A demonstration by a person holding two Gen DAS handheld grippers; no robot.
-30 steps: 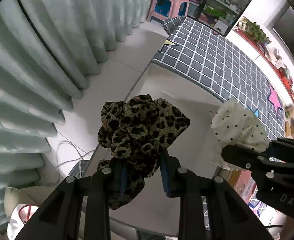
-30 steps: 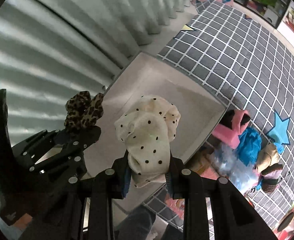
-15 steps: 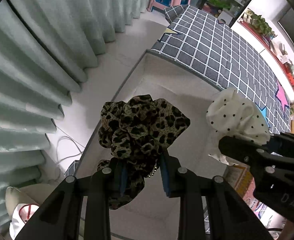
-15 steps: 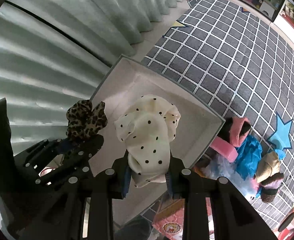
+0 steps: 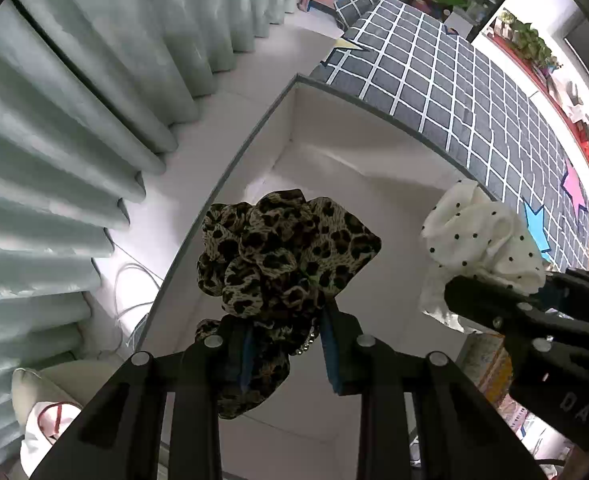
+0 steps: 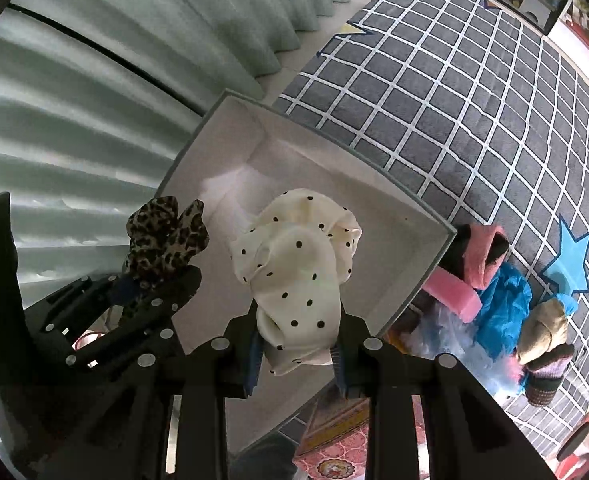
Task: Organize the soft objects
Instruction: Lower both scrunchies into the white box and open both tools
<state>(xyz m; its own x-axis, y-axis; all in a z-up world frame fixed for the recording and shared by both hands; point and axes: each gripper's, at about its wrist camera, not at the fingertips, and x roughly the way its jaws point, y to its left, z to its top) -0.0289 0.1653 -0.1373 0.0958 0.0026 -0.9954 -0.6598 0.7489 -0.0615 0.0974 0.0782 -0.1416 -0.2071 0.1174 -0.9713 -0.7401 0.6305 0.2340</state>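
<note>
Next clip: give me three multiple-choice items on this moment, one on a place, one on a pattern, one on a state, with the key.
1. The left gripper hangs over:
A. the white box
B. the grid rug
C. a stool

2. The scrunchie in the right gripper is:
A. leopard print
B. cream with black dots
C. plain pink

3. The white box is:
A. lidded
B. full
C. open, nothing seen inside

Key: A, the box floor lies beneath the leopard scrunchie; B, dots show on cream cloth; C, only bare white floor shows.
</note>
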